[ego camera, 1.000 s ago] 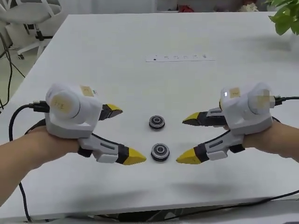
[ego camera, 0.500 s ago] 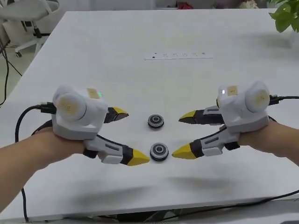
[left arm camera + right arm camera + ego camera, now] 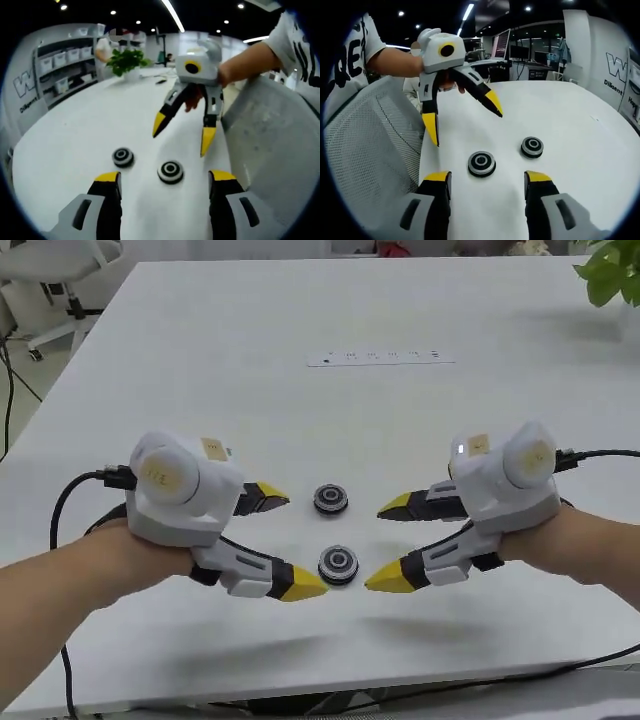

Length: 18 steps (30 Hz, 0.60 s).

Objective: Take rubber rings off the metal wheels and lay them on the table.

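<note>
Head view: two metal wheels lie flat on the white table, between two wide-open grippers.
The near wheel (image 3: pixel 338 565) and the far wheel (image 3: pixel 332 499) each rest on one face on the table (image 3: pixel 250 360), axles pointing straight up (being round, neither shows a long axis). They sit close together but apart. Each carries a dark rubber ring (image 3: pixel 472 164) around its rim. The left gripper (image 3: pixel 295 540) and the right gripper (image 3: pixel 378 546) face each other across the wheels, jaws spread wide and holding nothing. Their lower yellow tips are near the near wheel without touching it. Hub detail is too small to make out, and the undersides are hidden. Farther back lies a pale strip (image 3: pixel 380 359) whose markings cannot be read. Green leaves (image 3: pixel 606 275) are cut off at the corner.
</note>
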Each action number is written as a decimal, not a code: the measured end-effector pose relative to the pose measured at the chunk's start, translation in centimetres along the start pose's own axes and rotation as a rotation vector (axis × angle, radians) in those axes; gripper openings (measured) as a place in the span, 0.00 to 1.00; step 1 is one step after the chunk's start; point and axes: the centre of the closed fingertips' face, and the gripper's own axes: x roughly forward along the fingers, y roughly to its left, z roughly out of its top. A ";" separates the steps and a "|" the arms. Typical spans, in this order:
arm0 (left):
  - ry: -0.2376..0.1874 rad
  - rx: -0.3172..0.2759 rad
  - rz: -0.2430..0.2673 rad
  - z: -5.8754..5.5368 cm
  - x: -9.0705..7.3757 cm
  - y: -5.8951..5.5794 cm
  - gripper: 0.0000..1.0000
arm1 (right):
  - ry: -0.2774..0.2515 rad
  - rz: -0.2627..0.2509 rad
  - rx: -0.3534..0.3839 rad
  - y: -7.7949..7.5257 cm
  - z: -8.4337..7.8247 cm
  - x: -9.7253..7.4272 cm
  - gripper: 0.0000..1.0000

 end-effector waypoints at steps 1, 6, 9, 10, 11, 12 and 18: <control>-0.001 0.003 -0.002 0.0 0.1 -0.1 0.71 | 0.001 0.000 -0.003 0.0 0.0 0.1 0.55; 0.012 0.020 -0.018 -0.1 0.7 -0.5 0.67 | 0.013 0.005 -0.014 0.2 -0.2 0.6 0.53; 0.021 0.023 -0.023 -0.6 0.9 -0.6 0.65 | 0.016 -0.001 -0.014 0.1 -0.3 0.7 0.51; 0.022 0.023 -0.025 -0.6 1.0 -0.7 0.63 | 0.016 -0.001 -0.012 0.0 -0.3 0.7 0.49; 0.023 0.023 -0.026 -0.6 1.0 -0.7 0.62 | 0.015 -0.003 -0.012 0.0 -0.3 0.8 0.49; 0.023 0.024 -0.027 -0.7 1.1 -0.7 0.61 | 0.014 -0.007 -0.012 -0.1 -0.2 0.8 0.49; 0.020 0.015 -0.032 -0.5 1.5 -0.9 0.56 | 0.010 -0.004 -0.012 0.0 -0.2 0.9 0.49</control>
